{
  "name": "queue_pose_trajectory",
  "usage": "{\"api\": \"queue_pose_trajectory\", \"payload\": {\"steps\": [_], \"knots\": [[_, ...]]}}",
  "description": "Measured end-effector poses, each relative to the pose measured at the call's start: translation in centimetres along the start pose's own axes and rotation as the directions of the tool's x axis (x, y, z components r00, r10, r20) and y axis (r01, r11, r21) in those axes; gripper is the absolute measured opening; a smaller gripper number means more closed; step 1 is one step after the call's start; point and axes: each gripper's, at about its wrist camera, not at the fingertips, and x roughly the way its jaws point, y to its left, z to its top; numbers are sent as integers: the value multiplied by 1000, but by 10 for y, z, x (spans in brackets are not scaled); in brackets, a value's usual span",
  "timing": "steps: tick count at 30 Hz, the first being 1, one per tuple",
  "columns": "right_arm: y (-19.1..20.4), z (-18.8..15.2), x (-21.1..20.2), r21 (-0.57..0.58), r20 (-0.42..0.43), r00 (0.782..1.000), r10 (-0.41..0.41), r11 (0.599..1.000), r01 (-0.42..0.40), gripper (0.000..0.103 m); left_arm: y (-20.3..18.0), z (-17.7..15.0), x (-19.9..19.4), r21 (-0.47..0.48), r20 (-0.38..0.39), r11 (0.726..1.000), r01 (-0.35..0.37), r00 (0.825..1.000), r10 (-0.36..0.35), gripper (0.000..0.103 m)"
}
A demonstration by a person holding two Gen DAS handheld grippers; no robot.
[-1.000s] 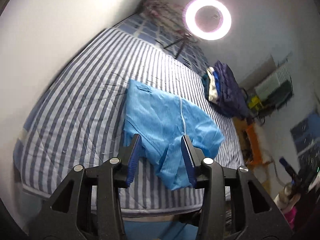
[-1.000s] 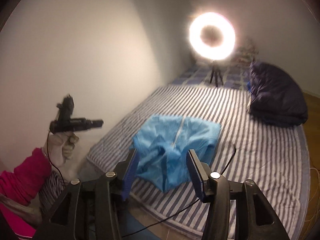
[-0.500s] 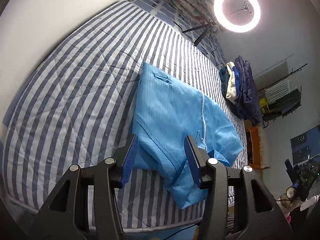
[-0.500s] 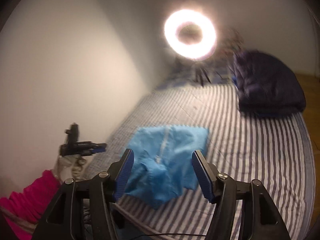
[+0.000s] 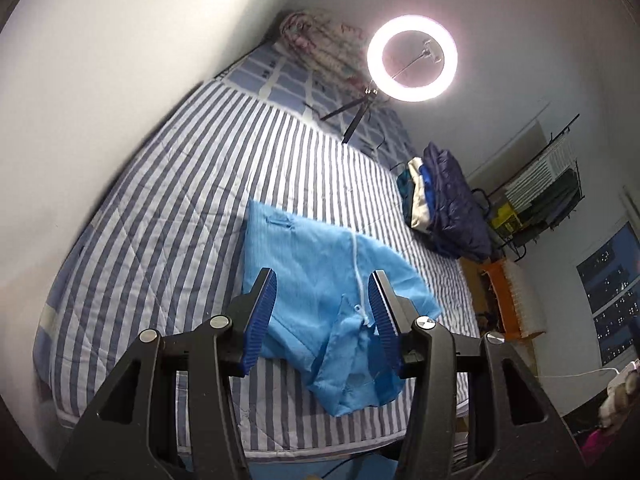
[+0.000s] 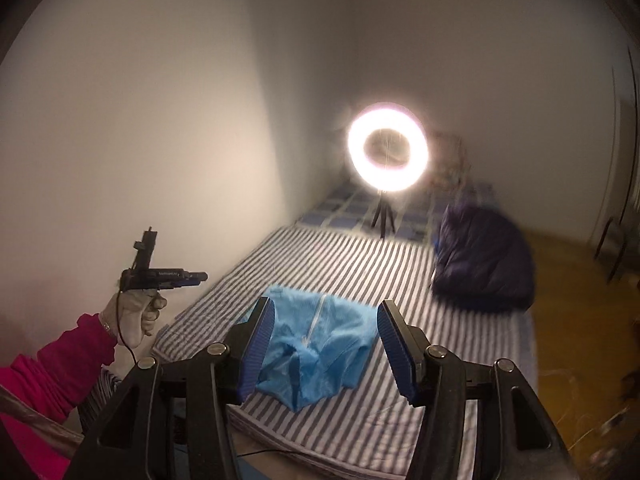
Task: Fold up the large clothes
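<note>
A light blue zip-front garment (image 5: 312,264) lies partly folded near the foot of a striped bed (image 5: 180,200), its lower end bunched toward the mattress edge. My left gripper (image 5: 322,280) hovers well above it, open, with nothing between its blue pads. The right wrist view shows the same garment (image 6: 320,344) on the bed (image 6: 400,272), far below and ahead of my right gripper (image 6: 325,306), which is also open and holds nothing. A gloved hand with a pink sleeve holds the left gripper (image 6: 160,278) up at the left, clear of the cloth.
A lit ring light (image 5: 412,58) on a small tripod stands at the head of the bed beside floral bedding (image 5: 320,44). A dark puffy jacket pile (image 5: 452,208) sits on the bed's right side. A white wall runs along the left; a rack (image 5: 548,188) stands to the right.
The right gripper has risen and drawn back, so the garment looks smaller and lower. The left gripper's jaws stand a little wider than a second ago. The garment has not moved.
</note>
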Motion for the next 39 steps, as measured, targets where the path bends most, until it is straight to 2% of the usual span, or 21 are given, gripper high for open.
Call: {"api": "queue_pose_trajectory", "payload": {"steps": [4,8,12,16,20,21,22,25,26,27,28,29,31,32,33,35,36,37,38,39], "knots": [[10,12,-16,-65,26,999,-27,998,29,60,1,3,4,-19,-10,1000,7,1000,-7,64],[-11,-7,30,14,-44,998,44,999,-44,61,14,0,38,-66,-69,998,-18,998,13,64],[-39,-50,113,145,-136,978,158,980,-138,61,35,-12,82,-117,-161,992,-54,986,35,64],[-75,-107,213,355,-206,939,275,915,-190,63,50,-26,119,-132,-228,987,-91,972,59,64],[-93,-152,288,481,-240,904,353,852,-205,63,63,-40,153,-158,-283,983,-91,958,43,63],[-95,-162,301,508,-240,898,369,836,-207,63,65,-43,159,-167,-290,982,-88,956,37,61],[-96,-171,315,536,-237,890,390,817,-215,63,66,-45,165,-168,-298,982,-87,954,34,52],[-93,-189,340,562,-249,874,417,798,-220,59,61,-46,178,-112,-313,989,-92,948,53,8],[-91,-193,349,564,-259,865,429,794,-225,43,57,-45,178,-89,-303,992,-90,951,59,5],[-88,-199,358,578,-267,846,461,779,-242,14,53,-43,175,-75,-289,994,-84,956,59,3],[-89,-202,367,614,-263,823,503,745,-259,5,51,-41,173,-73,-278,995,-73,959,50,2],[-90,-206,368,658,-235,810,538,701,-274,3,49,-38,166,-84,-255,995,-46,967,23,2],[-92,-217,362,764,-69,766,639,528,-372,0,49,-34,162,-78,-245,996,-36,969,16,2],[-91,-222,363,774,-37,758,651,498,-390,0,51,-35,162,-50,-249,997,-66,967,51,2],[-88,-230,365,784,-52,752,657,493,-376,0,53,-35,164,-42,-252,995,-85,965,72,2],[-82,-247,376,768,-196,763,616,580,-271,0,62,-42,175,-60,-290,993,-102,954,81,2],[-82,-254,379,760,-239,763,600,605,-238,0,64,-45,178,-57,-304,992,-112,948,89,2],[-82,-256,378,764,-241,759,605,600,-236,0,65,-47,180,-44,-307,990,-131,945,112,3],[-81,-253,373,754,-251,759,601,613,-236,4,64,-48,178,-34,-302,990,-135,946,119,4],[-78,-247,365,721,-278,761,587,651,-238,6,62,-48,174,-24,-299,990,-140,946,127,7]]}}
